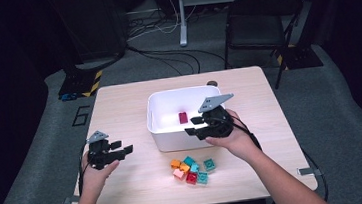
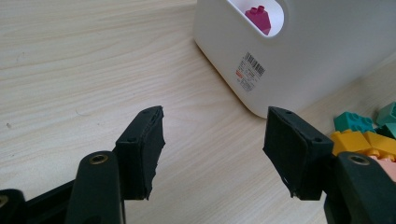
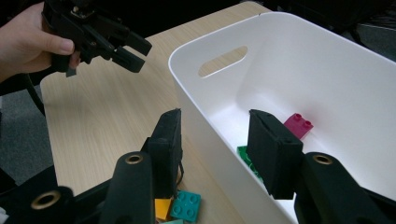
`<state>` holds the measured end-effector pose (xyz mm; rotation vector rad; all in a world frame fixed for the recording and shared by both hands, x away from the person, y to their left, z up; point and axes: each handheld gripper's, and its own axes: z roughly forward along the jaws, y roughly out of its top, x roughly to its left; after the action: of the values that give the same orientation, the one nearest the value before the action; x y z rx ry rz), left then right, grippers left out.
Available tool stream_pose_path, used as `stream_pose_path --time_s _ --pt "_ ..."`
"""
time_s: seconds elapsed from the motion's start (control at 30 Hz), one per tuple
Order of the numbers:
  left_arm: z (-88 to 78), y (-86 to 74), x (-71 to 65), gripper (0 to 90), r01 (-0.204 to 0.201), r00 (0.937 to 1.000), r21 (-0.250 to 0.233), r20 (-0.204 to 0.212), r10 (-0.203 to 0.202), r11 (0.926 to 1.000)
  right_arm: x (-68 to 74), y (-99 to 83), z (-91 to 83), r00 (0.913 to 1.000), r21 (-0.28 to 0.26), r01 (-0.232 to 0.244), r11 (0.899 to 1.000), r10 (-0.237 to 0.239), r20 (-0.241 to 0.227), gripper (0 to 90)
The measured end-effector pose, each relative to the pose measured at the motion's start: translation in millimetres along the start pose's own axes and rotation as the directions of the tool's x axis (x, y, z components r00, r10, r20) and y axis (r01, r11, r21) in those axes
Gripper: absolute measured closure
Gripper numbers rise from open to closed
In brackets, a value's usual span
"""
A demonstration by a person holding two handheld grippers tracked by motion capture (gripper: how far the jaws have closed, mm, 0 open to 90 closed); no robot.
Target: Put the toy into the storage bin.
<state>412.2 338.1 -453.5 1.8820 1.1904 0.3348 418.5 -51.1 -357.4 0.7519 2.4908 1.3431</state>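
Sorting toy bricks into the bin, by the look of it. Largest first:

- bench (image 1: 142,186): light wood, carries everything.
- white bin (image 1: 157,129): mid-bench, near wall facing the person. Holds a magenta brick (image 1: 183,117) and, in the right gripper view, a green brick (image 3: 243,155) lying on the floor by the near wall.
- right hand-held gripper (image 1: 195,126): over the bin's near right corner, jaws straddling the rim, one outside and one inside. Partly open, nothing between the pads. Reads as a drop just made.
- left hand-held gripper (image 1: 121,150): hovers over bare bench left of the bin, jaws partly open, empty.
- brick pile (image 1: 191,170): loose cluster on the bench just in front of the bin, teal, orange, pink, red bricks touching one another.

Next move, my call: pull the right gripper back off the rim, down to the pile, pick one brick off the edge.

In the way: the bin's near wall sits between the jaws, so lift clear first. Bricks are packed tight, so a grab may nudge neighbours. Behind the bench are a folding chair (image 1: 257,24) and floor cables (image 1: 164,53), no concern.
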Motion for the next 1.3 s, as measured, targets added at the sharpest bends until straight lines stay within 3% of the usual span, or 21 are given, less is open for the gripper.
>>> stream_pose_path --time_s 0.4,0.93,1.3 --pt "0.2 -0.1 -1.1 37.3 0.001 1.0000 0.001 0.000 -0.001 1.0000 16.0 -39.6 6.3 0.9996 0.015 0.009 1.000 -0.009 0.027 52.6" --pt "0.4 -0.4 -1.0 37.3 -0.001 1.0000 -0.002 -0.003 0.001 1.0000 15.3 -93.4 25.5 0.9957 0.032 -0.034 0.999 0.031 0.088 53.2" --pt "-0.5 -0.3 -0.7 37.3 0.001 1.0000 -0.002 -0.001 -0.001 1.0000 12.1 -117.5 33.8 0.9905 0.062 -0.059 0.996 0.051 0.128 53.1"
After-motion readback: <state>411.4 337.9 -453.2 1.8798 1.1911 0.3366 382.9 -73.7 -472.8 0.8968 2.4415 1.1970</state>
